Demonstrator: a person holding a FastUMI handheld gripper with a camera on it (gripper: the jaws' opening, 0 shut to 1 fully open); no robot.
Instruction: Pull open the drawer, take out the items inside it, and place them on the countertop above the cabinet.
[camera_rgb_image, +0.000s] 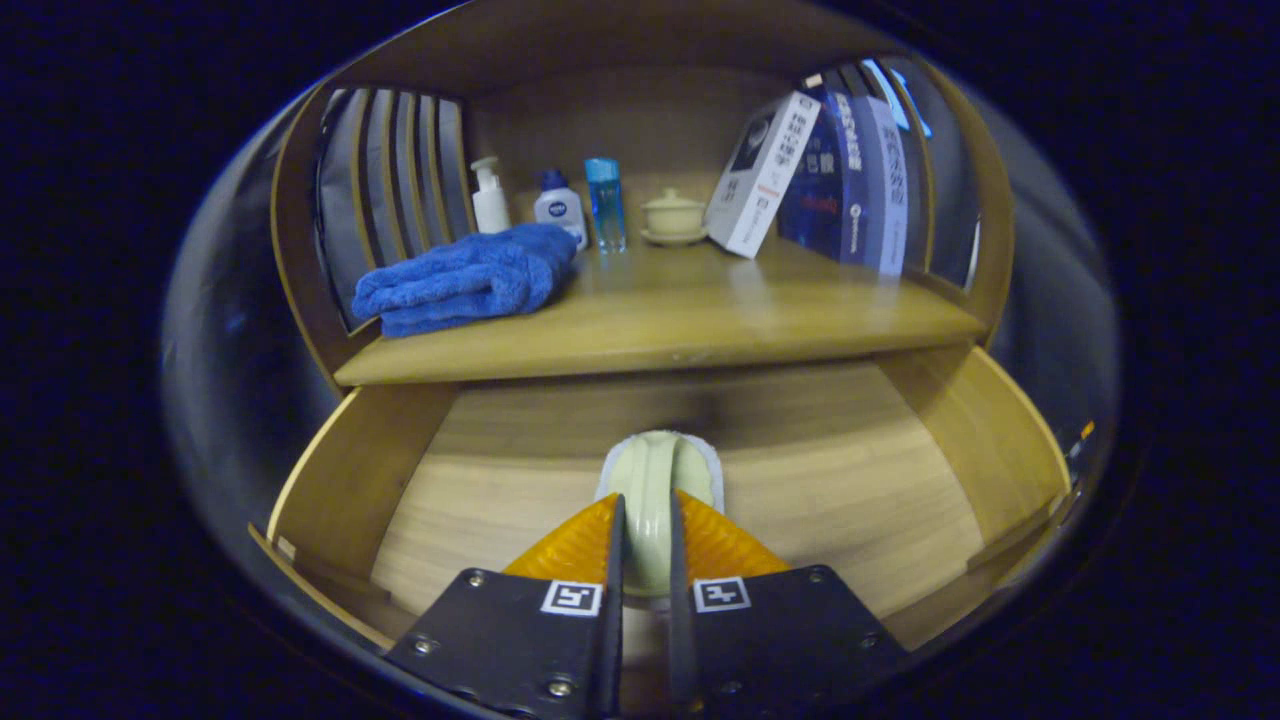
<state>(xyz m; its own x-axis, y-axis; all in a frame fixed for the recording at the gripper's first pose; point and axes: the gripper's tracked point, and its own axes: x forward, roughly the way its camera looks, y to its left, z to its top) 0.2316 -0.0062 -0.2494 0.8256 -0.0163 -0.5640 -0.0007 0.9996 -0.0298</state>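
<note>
The wooden drawer (870, 480) is pulled open below the countertop (700, 320). Inside it lies a pale green brush-like item (655, 470) with a white base, its handle running toward me. My gripper (645, 530), with orange fingers (570, 545), is shut on that handle, one finger pressing each side. A folded blue towel (465, 280) rests on the countertop at its left end. The item's near end is hidden between the fingers.
At the back of the countertop stand a white pump bottle (490, 197), a small white bottle with blue cap (560, 207), a clear blue bottle (605, 203) and a cream lidded cup (673, 216). Leaning books (820, 175) fill the right. Slatted side panels (395, 165) close the shelf.
</note>
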